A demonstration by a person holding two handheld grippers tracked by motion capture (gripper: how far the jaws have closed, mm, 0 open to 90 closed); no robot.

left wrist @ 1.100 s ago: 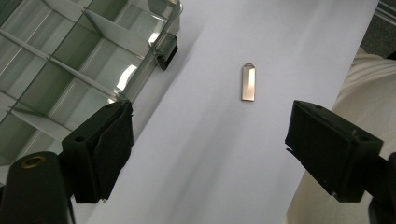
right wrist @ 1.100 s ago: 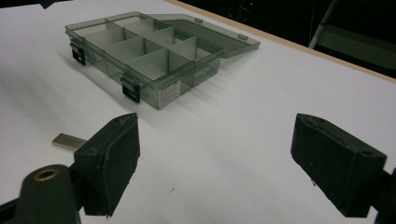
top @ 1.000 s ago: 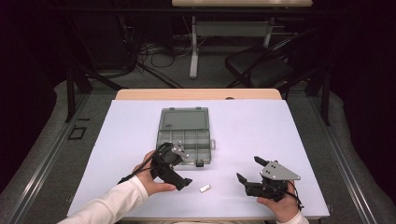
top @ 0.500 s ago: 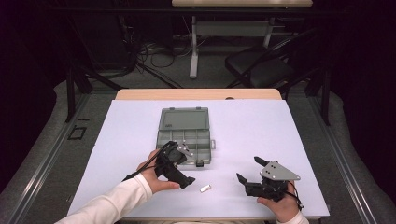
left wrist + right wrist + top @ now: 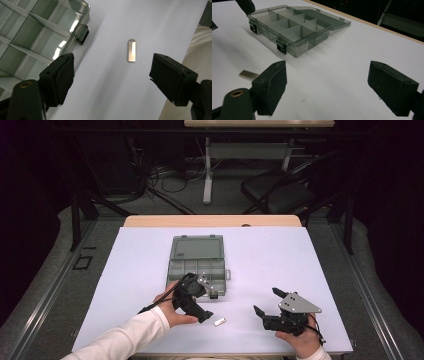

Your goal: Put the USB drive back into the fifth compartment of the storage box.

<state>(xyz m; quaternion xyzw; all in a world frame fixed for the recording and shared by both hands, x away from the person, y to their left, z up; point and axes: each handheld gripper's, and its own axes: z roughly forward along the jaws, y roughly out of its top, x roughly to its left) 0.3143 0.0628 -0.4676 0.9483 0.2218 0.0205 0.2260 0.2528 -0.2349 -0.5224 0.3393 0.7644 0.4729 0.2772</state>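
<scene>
No text, brand or number can be read. The compartment box (image 5: 294, 32) carries a small white label (image 5: 302, 48) on its end wall, but its print is too small and blurred to make out.

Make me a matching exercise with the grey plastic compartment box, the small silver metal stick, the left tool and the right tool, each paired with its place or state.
Things:
1. grey translucent plastic compartment box
2. small flat silver metal stick
3. left tool
4. right tool

States:
A. open, beside the box's front edge
B. lying flat on the white table
C. lid open, compartments look empty
D. open, apart from everything, near the table's front right

Pairs: 1-C, 2-B, 3-A, 4-D
</scene>
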